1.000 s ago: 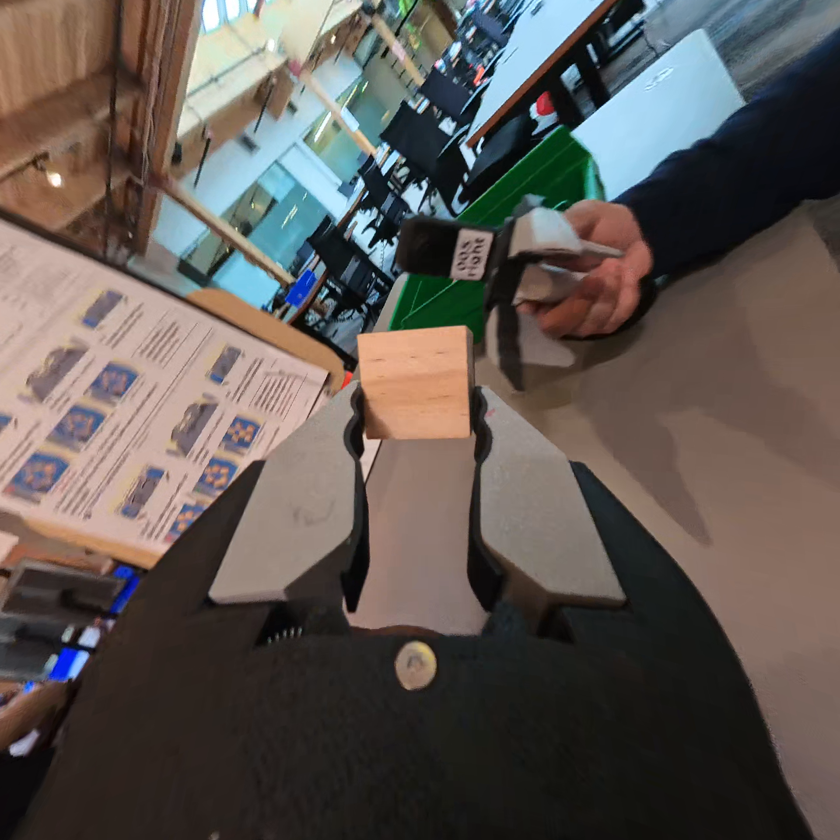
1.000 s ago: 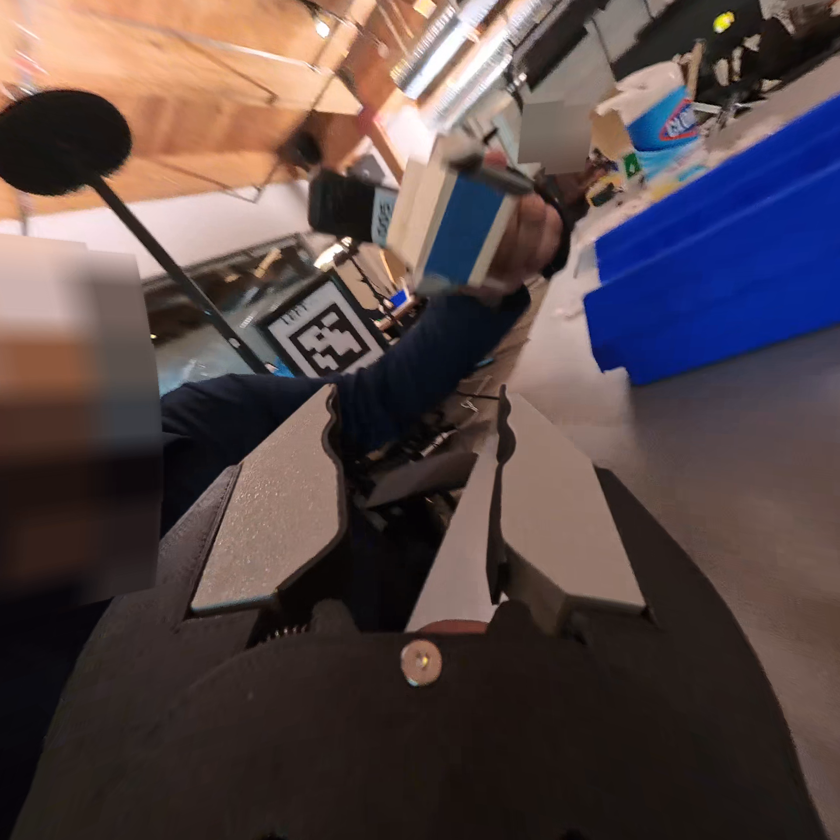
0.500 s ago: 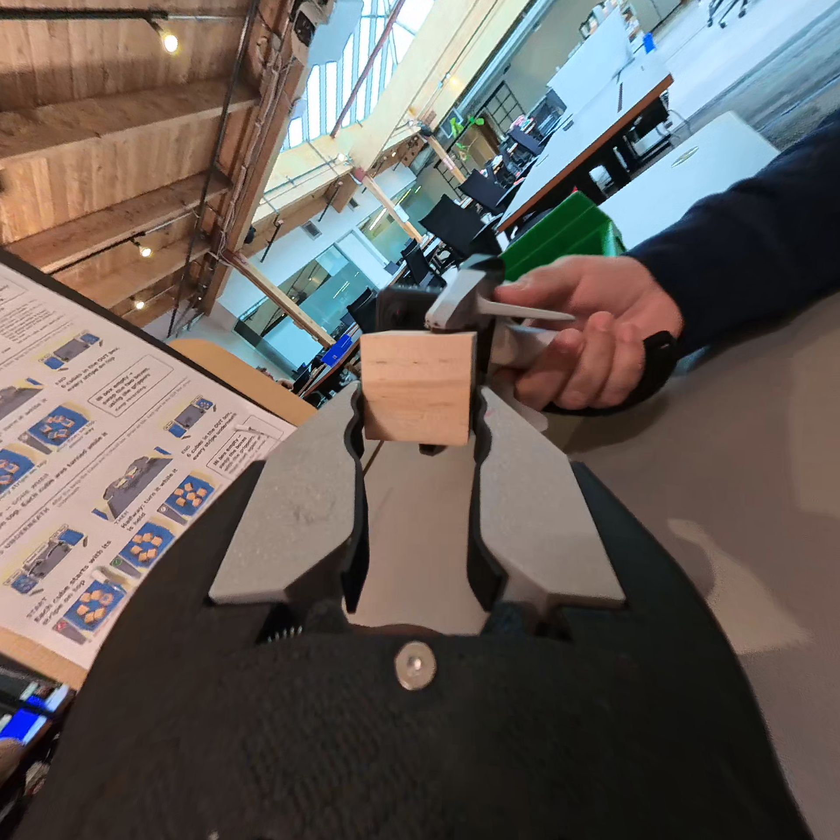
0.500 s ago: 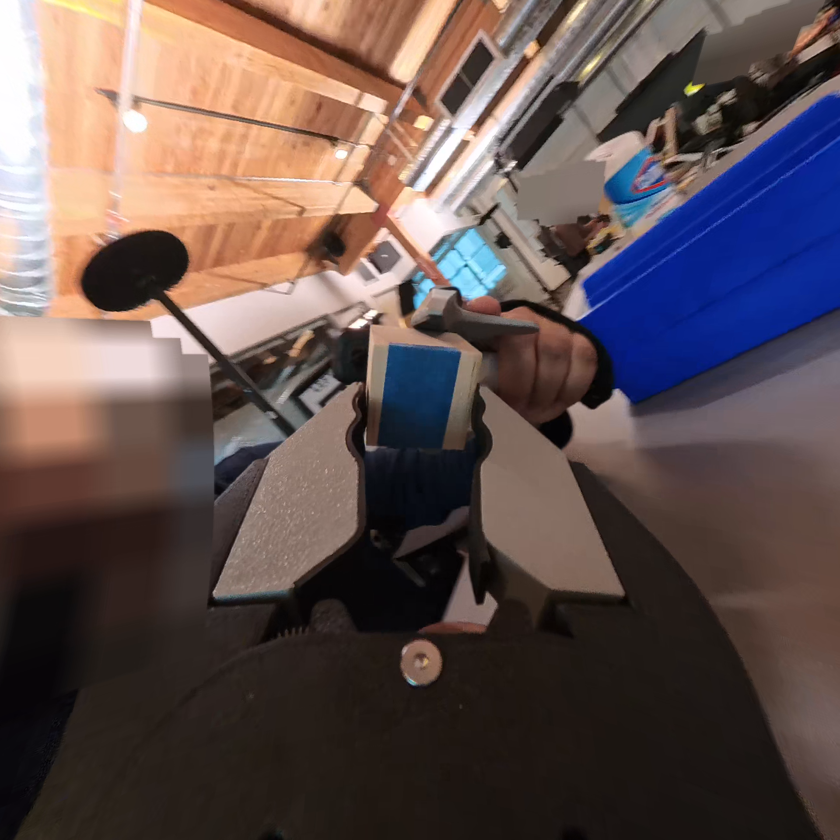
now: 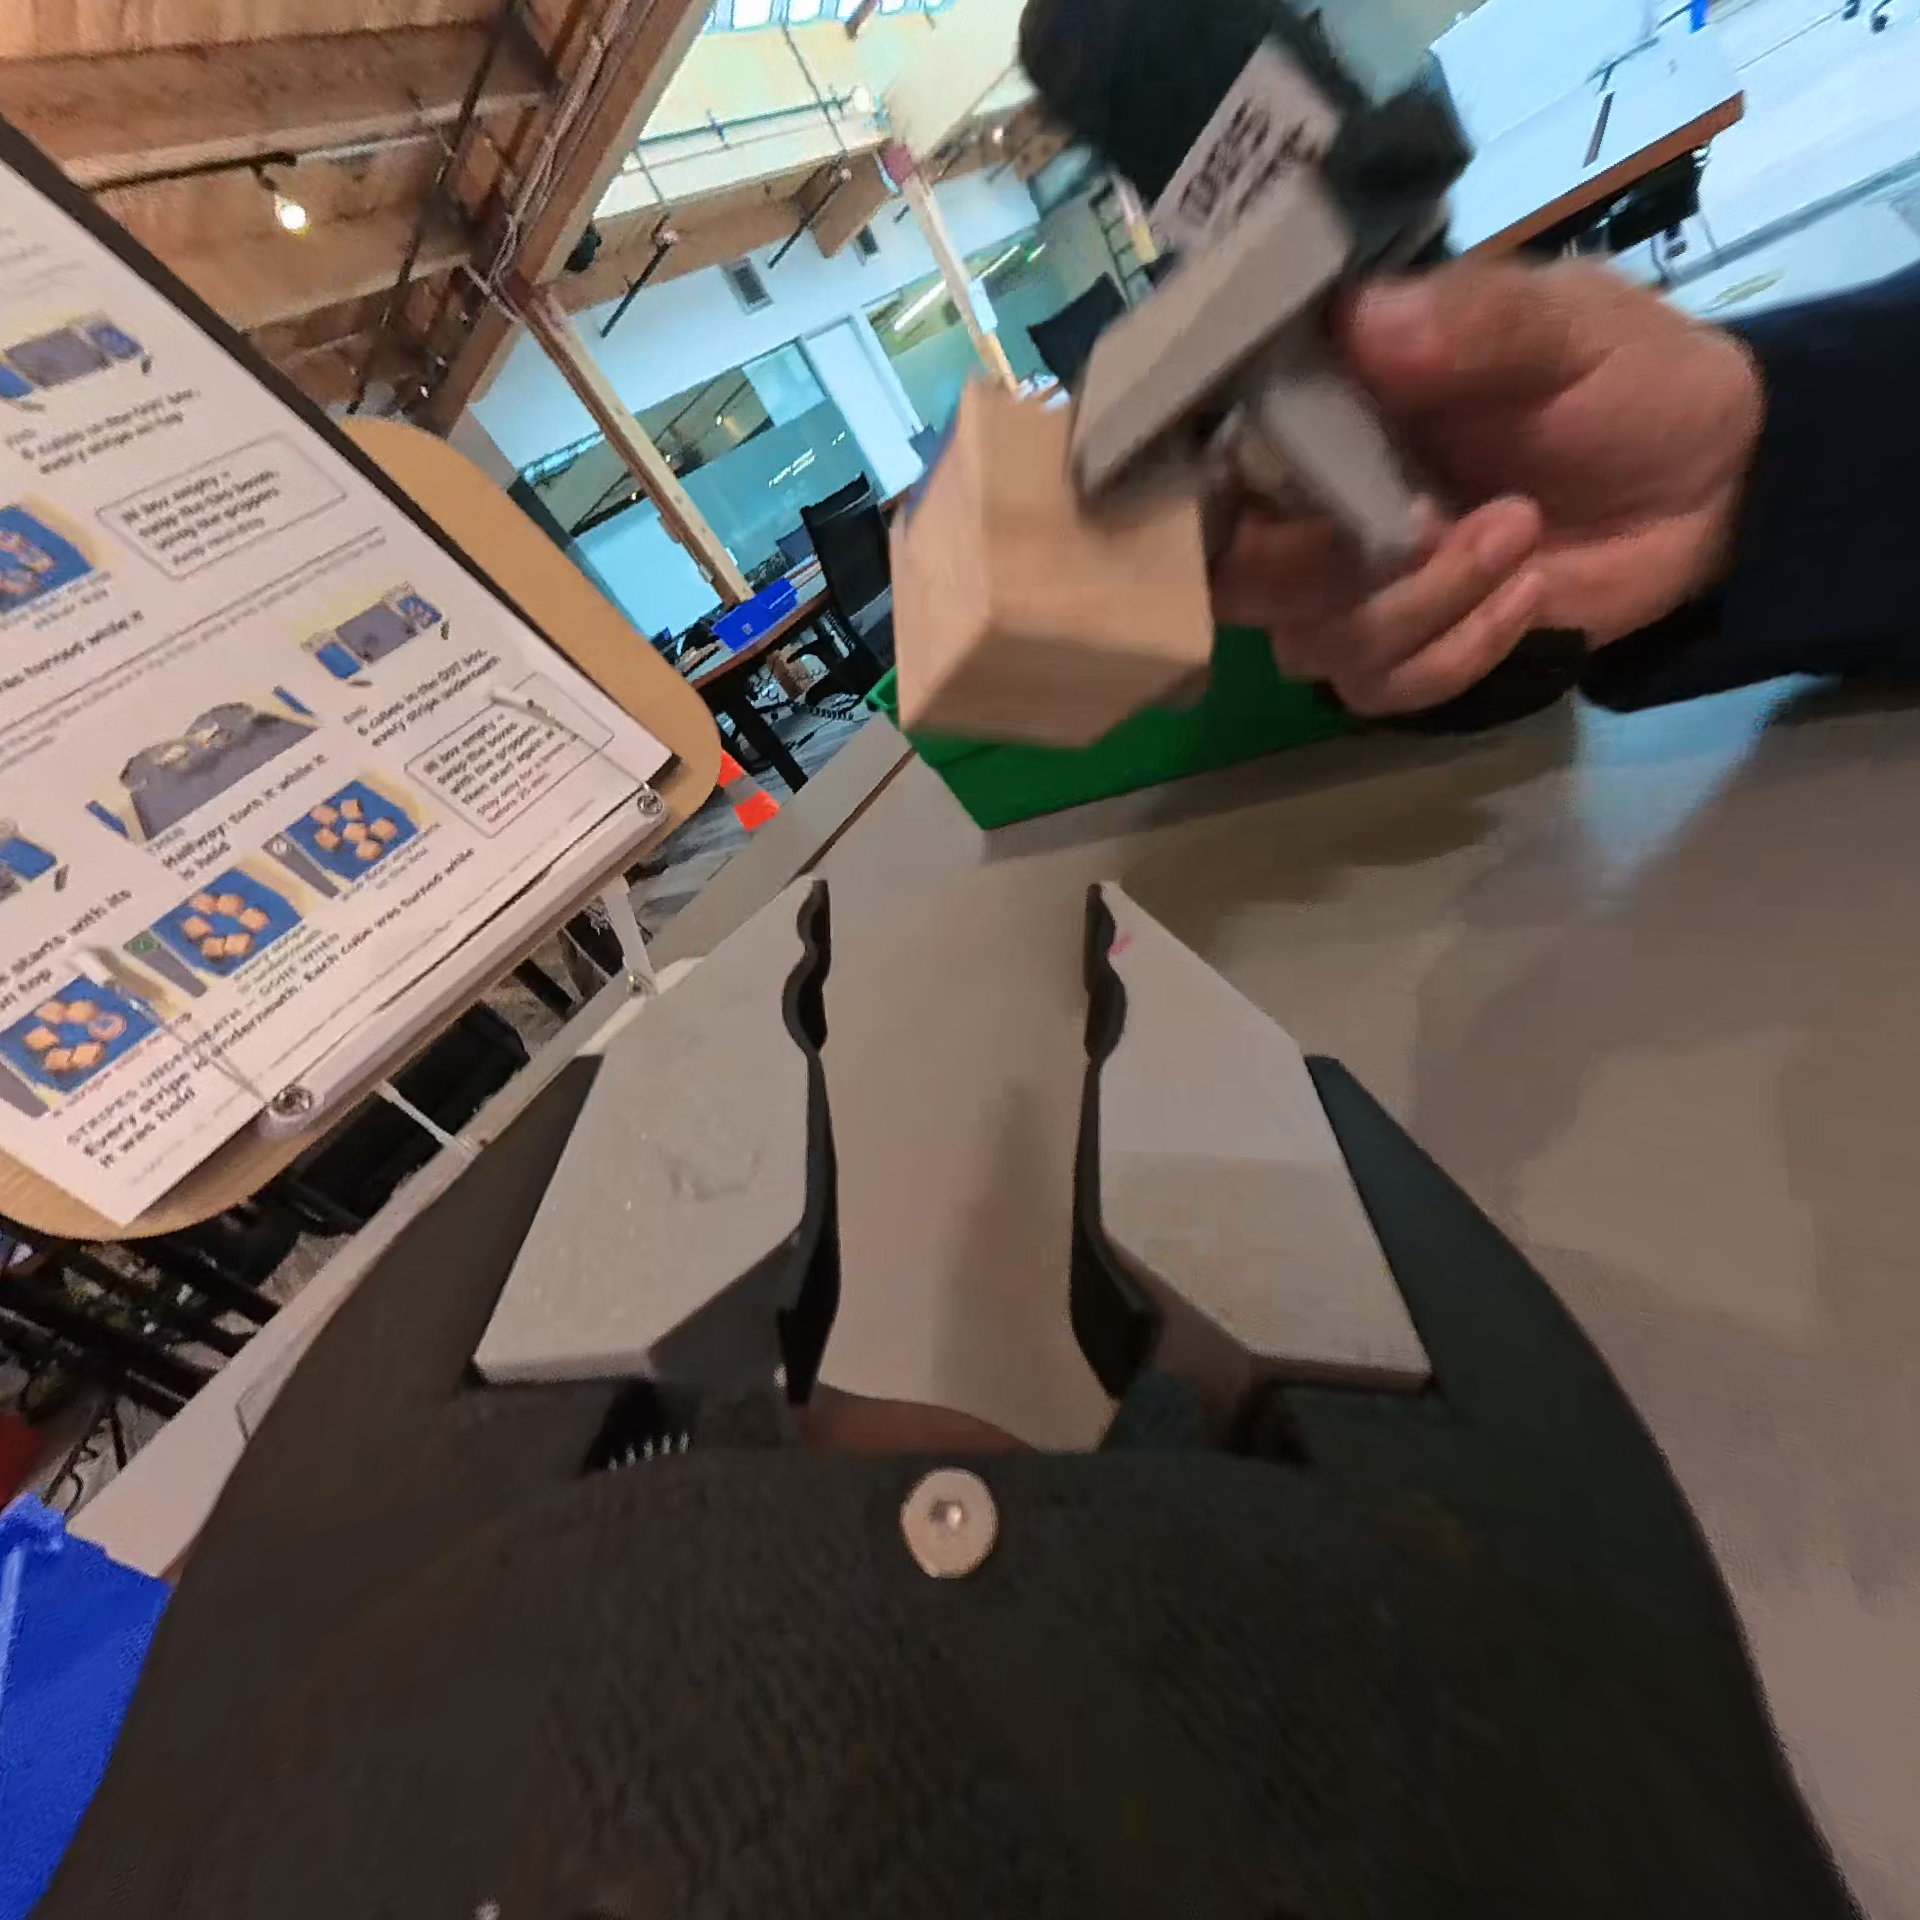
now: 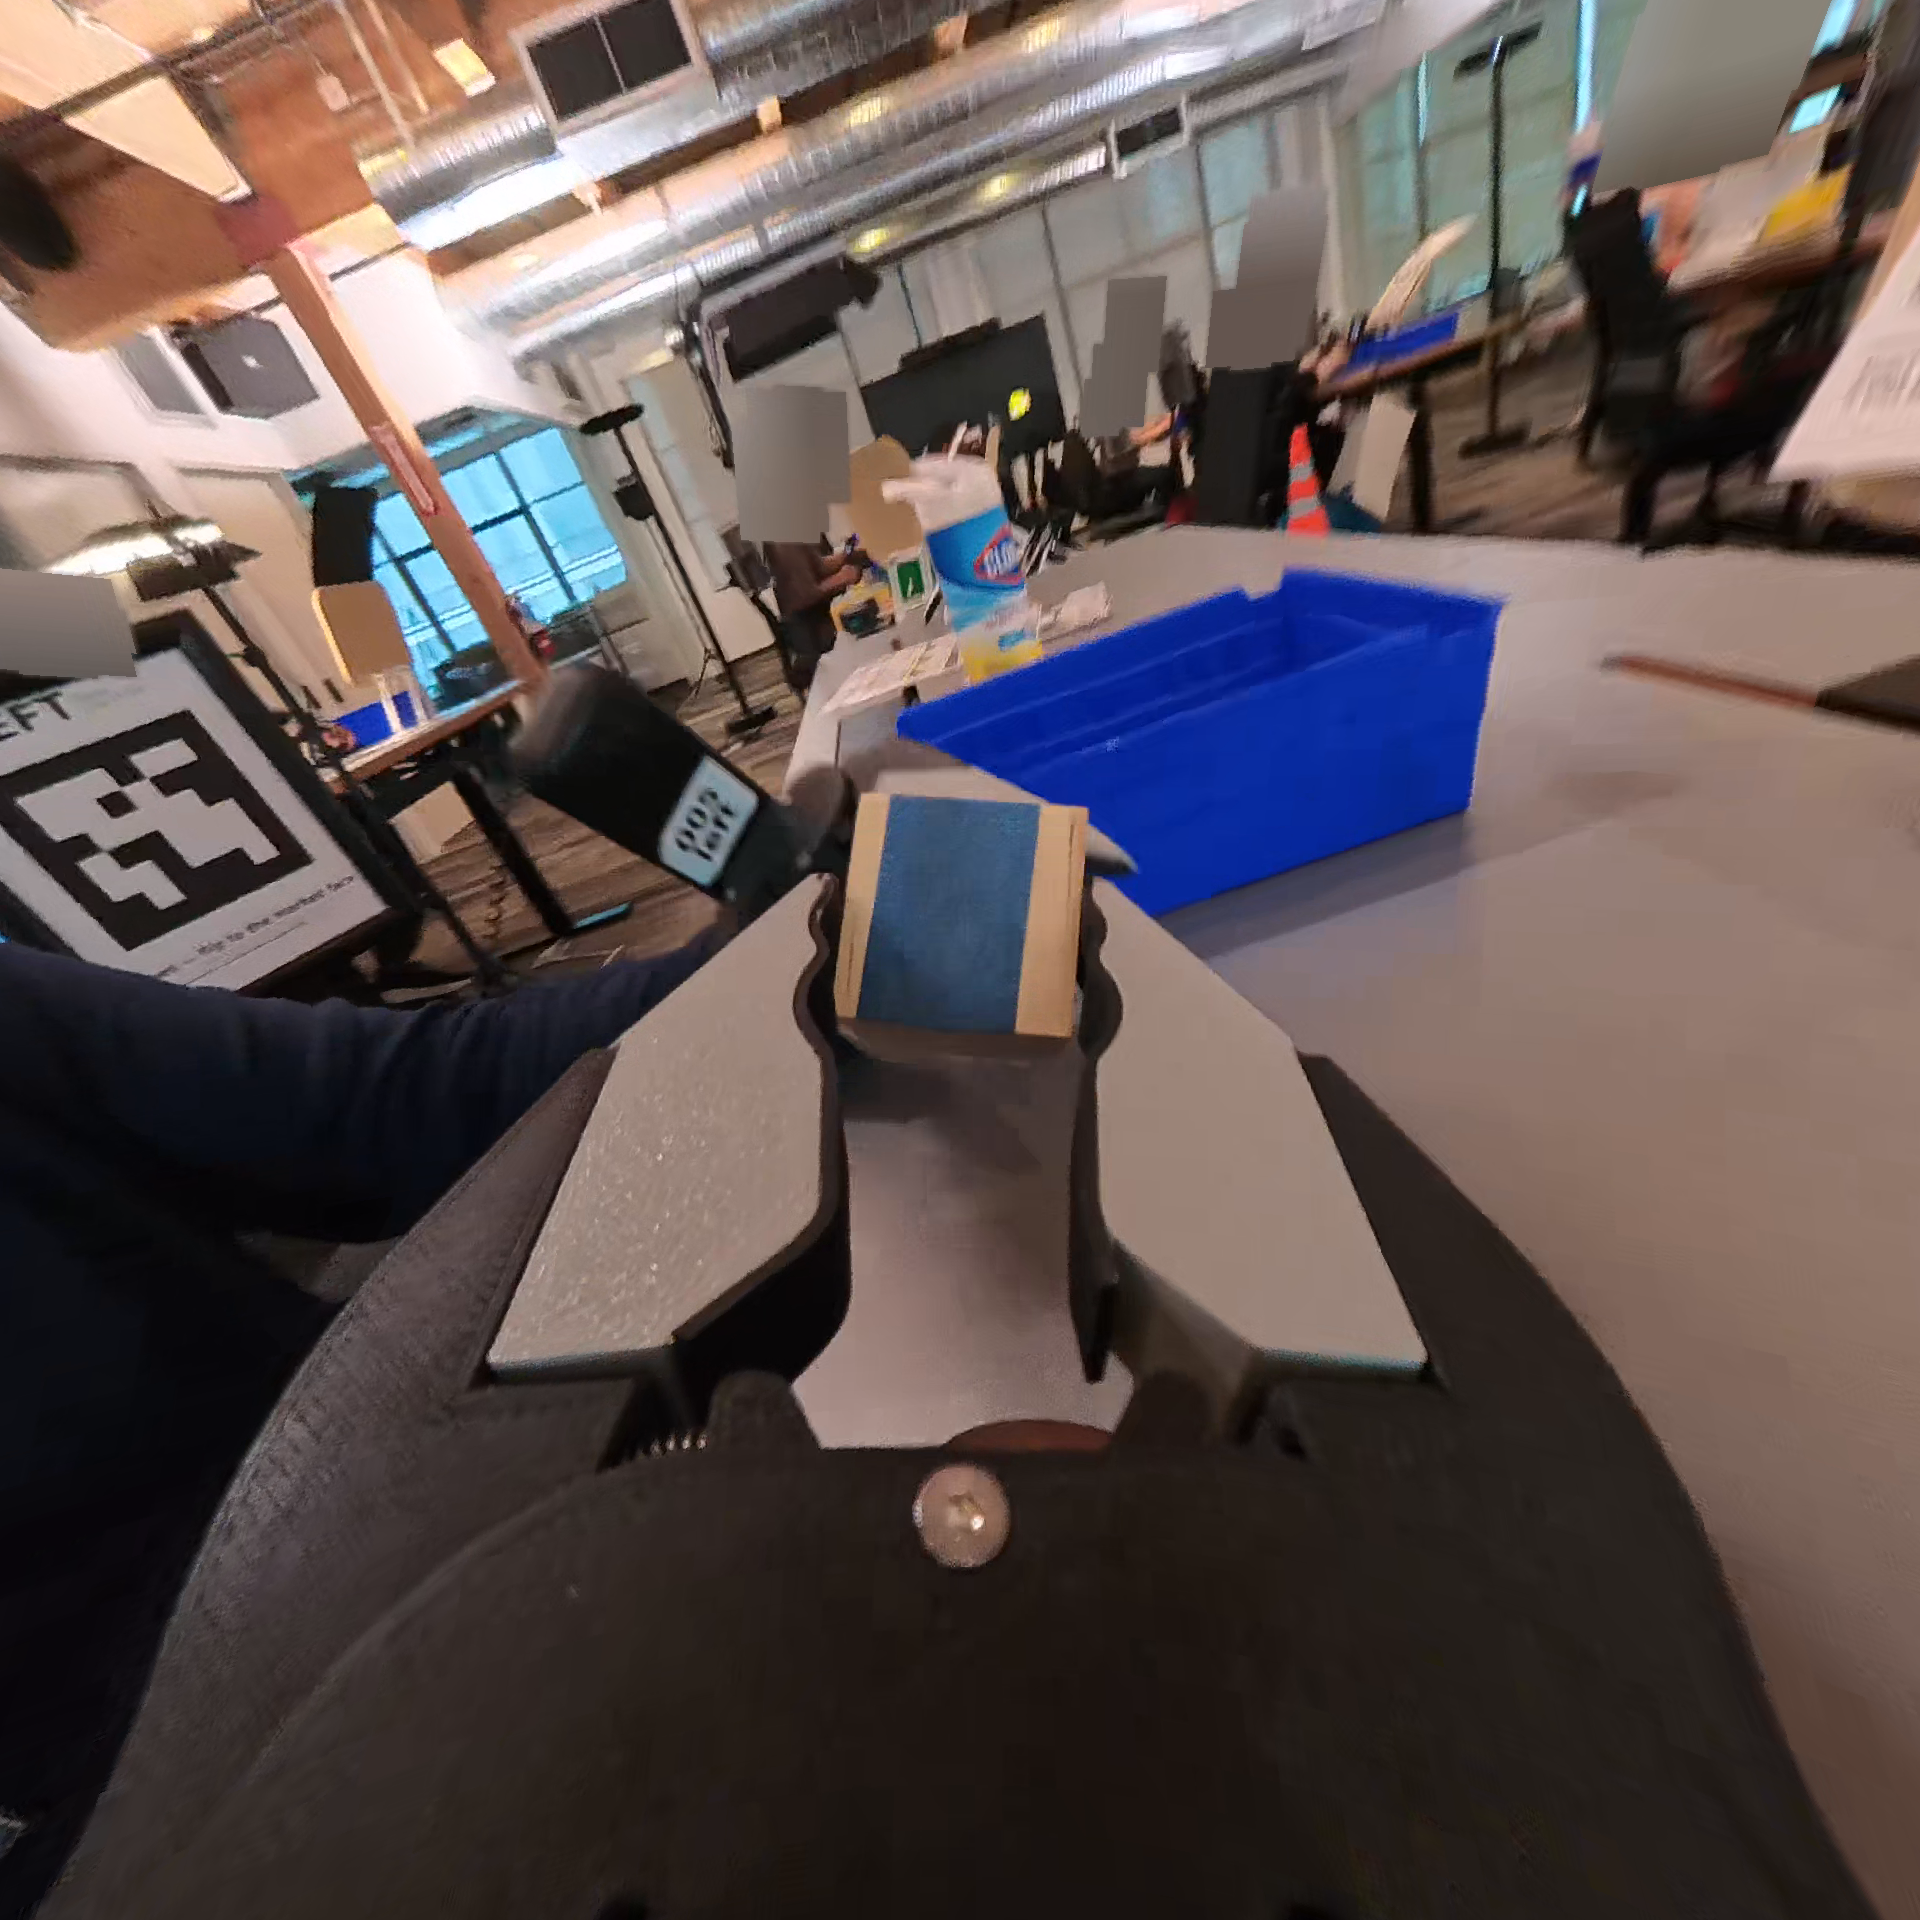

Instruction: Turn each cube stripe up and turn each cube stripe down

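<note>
Cube sits dead centre of the right wrist view, pinched between the tips of the right gripper, its blue stripe turned straight toward the lens with pale wood showing down both edges (the grey fingers press on its left and right sides, so the grip is narrow and full). Over in the left wrist view the same cube appears in the upper middle of the frame, blurred and tilted, plain wood faces on show, clamped by the right gripper with a hand and a dark sleeve at the upper right. Left gripper fills the lower half of its own view, fingers standing apart with nothing between them, only bare grey table in the gap, and the cube is above and beyond its tips, well clear. A green bin rests on the table behind the cube, and an instruction board with small pictures leans at the left edge. Back in the right wrist view, a blue bin stands on the table to the upper right of the cube, a wipes tub behind it, and a black-and-white marker board at the left edge, with the left gripper's dark body just behind and left of the cube
</note>
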The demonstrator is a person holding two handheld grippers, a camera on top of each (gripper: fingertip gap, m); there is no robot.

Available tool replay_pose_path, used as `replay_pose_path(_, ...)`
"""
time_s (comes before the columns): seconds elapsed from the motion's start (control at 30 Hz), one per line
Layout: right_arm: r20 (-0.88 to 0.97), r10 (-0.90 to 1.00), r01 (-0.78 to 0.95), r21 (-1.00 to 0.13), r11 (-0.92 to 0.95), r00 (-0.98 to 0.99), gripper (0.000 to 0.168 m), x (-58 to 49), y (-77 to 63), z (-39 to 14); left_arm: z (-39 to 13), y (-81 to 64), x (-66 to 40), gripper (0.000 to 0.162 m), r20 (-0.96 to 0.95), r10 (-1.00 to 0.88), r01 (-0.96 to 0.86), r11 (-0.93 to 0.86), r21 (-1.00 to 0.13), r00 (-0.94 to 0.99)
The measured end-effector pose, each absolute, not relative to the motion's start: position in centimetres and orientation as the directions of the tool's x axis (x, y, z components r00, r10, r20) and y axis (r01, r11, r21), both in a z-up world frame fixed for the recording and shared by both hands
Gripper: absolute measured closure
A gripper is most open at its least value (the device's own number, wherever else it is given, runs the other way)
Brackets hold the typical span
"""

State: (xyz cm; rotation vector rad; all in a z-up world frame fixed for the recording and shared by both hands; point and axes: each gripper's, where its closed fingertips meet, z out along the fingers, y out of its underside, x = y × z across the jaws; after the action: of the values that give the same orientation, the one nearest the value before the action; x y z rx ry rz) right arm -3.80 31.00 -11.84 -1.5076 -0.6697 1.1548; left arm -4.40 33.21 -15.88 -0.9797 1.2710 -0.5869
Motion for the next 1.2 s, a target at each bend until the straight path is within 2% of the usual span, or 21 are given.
replay_pose_path(0.07,-0.235,0.862,-0.119,-0.972,-0.203,0.449,0.126,-3.6,30.3,-10.4,-16.8,34.0,-4.2,0.116,-0.502,-0.828,-0.182,0.469,-0.864,0.25)
replay_pose_path(0.17,-0.097,0.766,0.041,-0.986,-0.159,0.636,0.126,-1.6,30.8,-9.2,-19.0,35.4,-3.9,0.118,-0.558,-0.788,-0.316,0.476,-0.821,0.26)
replay_pose_path(0.27,-0.068,0.624,0.117,-0.961,-0.25,0.778,0.126,3.8,32.2,-8.0,-20.3,35.9,-3.6,0.119,-0.609,-0.751,-0.401,0.491,-0.774,0.256)
replay_pose_path(0.37,-0.022,0.422,0.149,-0.918,-0.367,0.906,0.125,12.2,34.1,-7.7,-20.6,36.1,-3.4,0.12,-0.585,-0.767,-0.419,0.455,-0.786,0.265)
replay_pose_path(0.43,0.017,0.271,0.147,-0.871,-0.468,0.962,0.126,18.4,35.1,-9.3,-20.6,36.1,-3.4,0.121,-0.584,-0.766,-0.421,0.452,-0.786,0.268)
replay_pose_path(0.6,0.004,0.073,0.052,-0.74,-0.671,0.997,0.125,26.9,36.0,-17.2,-20.7,35.9,-3.2,0.124,-0.608,-0.75,-0.425,0.476,-0.77,0.262)
replay_pose_path(0.73,0.017,0.024,0.029,-0.65,-0.759,1.0,0.125,28.6,36.7,-22.7,-21.4,36.1,-3.2,0.124,-0.598,-0.759,-0.441,0.459,-0.771,0.257)
replay_pose_path(0.83,0.017,0.002,0.012,-0.635,-0.772,1.0,0.125,28.4,37.6,-24.2,-21.7,36.1,-3.1,0.124,-0.594,-0.765,-0.447,0.454,-0.771,0.249)
replay_pose_path(0.9,0.061,0.017,0.05,-0.588,-0.808,0.998,0.126,28.5,37.6,-25.2,-21.8,36.0,-3.1,0.124,-0.586,-0.773,-0.443,0.449,-0.776,0.242)
replay_pose_path(0.93,0.085,0.047,0.087,-0.571,-0.816,0.995,0.121,28.4,37.5,-25.3,-21.7,35.9,-3.1,0.124,-0.579,-0.778,-0.437,0.445,-0.782,0.245)
replay_pose_path(1.0,0.127,0.075,0.136,-0.585,-0.799,0.989,0.118,28.4,37.5,-24.1,-21.4,36.0,-3.1,0.124,-0.553,-0.792,-0.42,0.424,-0.803,0.258)
replay_pose_path(1.07,0.125,0.095,0.153,-0.649,-0.745,0.988,0.116,27.7,37.5,-21.2,-21.2,36.1,-3.2,0.124,-0.519,-0.81,-0.403,0.394,-0.826,0.272)
replay_pose_path(1.2,0.088,0.202,0.186,-0.819,-0.543,0.975,0.115,22.3,36.7,-12.4,-21.0,36.1,-3.2,0.121,-0.471,-0.838,-0.387,0.352,-0.853,0.276)
